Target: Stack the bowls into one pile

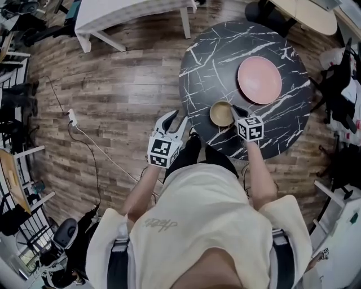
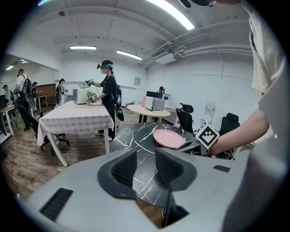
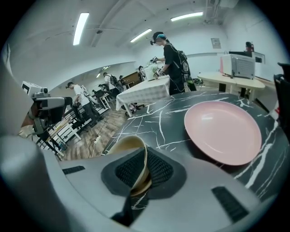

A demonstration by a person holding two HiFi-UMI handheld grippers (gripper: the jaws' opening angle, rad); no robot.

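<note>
A small tan bowl (image 1: 221,113) sits at the near edge of the round black marble table (image 1: 225,51). My right gripper (image 1: 236,111) is shut on its rim. In the right gripper view the bowl's thin wall (image 3: 128,144) runs between the two pads of the right gripper (image 3: 144,170). A wide, shallow pink bowl (image 1: 259,79) lies just beyond on the table, also seen as the pink bowl (image 3: 222,131) and the pink bowl (image 2: 168,138). My left gripper (image 1: 172,121) hangs off the table's left edge over the floor. The left gripper (image 2: 146,165) is open and holds nothing.
A table with a white cloth (image 1: 130,14) stands on the wooden floor at the far left. A power strip (image 1: 72,117) with its cable lies on the floor to the left. A beige round table (image 1: 307,14) and office chairs are beyond. A person (image 2: 108,97) stands by the white table.
</note>
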